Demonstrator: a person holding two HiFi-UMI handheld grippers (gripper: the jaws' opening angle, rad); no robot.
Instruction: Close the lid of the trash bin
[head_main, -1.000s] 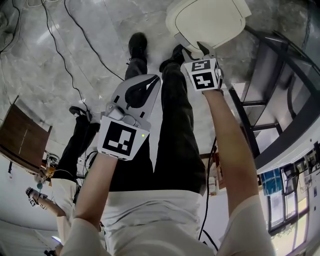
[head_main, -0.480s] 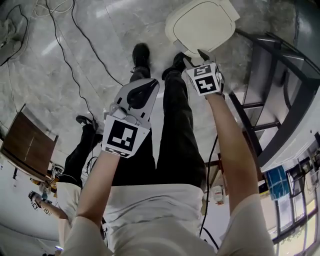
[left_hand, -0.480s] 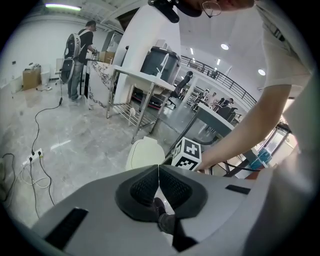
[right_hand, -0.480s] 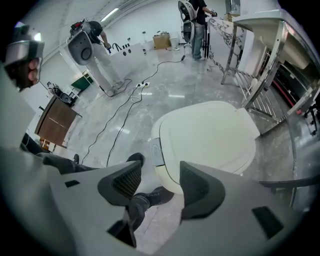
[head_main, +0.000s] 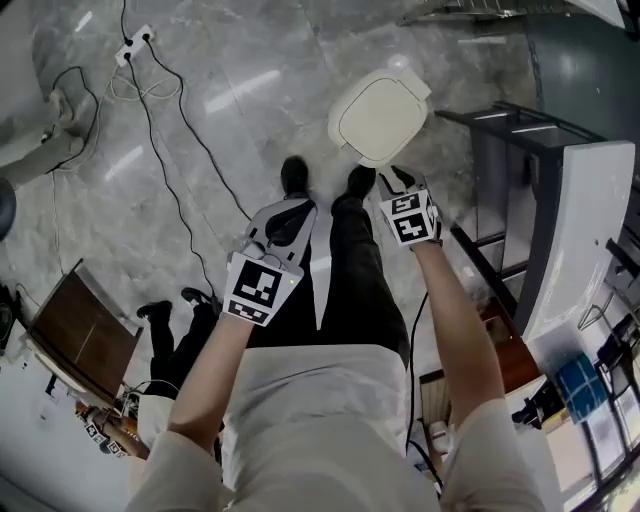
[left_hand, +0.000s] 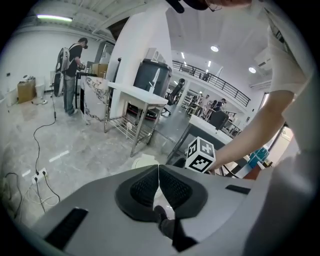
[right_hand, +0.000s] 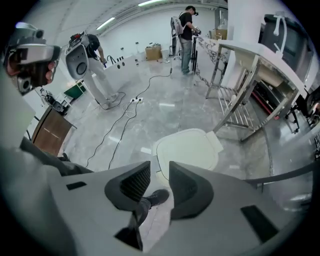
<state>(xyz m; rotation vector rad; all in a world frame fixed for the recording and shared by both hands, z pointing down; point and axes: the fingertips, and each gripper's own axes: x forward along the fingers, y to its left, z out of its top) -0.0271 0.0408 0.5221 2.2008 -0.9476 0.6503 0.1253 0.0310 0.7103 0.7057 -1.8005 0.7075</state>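
1. Floor (head_main: 200, 130): one big grey marble stretch. It's wide open across the upper left and centre of the head view, so that's where the free room is.
2. White counter (head_main: 590, 220) with a dark metal frame (head_main: 510, 190) below it, one of each. They wall off the whole right edge, and the frame's near leg sits close to the bin's right side.
3. One brown wooden board (head_main: 85, 340) at lower left, well apart from everything else.
4. Trash bin (head_main: 380, 118): just one, upper centre-right, standing on the floor right above the right gripper. Its cream lid (right_hand: 187, 147) lies flat down on it, with clear floor on its left and top sides.
5. Two grippers. The left gripper (head_main: 293, 205) has its jaws clenched together on nothing. The right gripper (head_main: 402, 178) has just been closing but there's a gap between the jaws, and only shoe and floor show through it, so it's empty and off the bin.
6. Two black shoes (head_main: 294, 176), side by side just below the bin.
7. Cables (head_main: 170, 120): I count at least two black ones trailing over the left floor, plus one white power strip (head_main: 135, 42) at top left.
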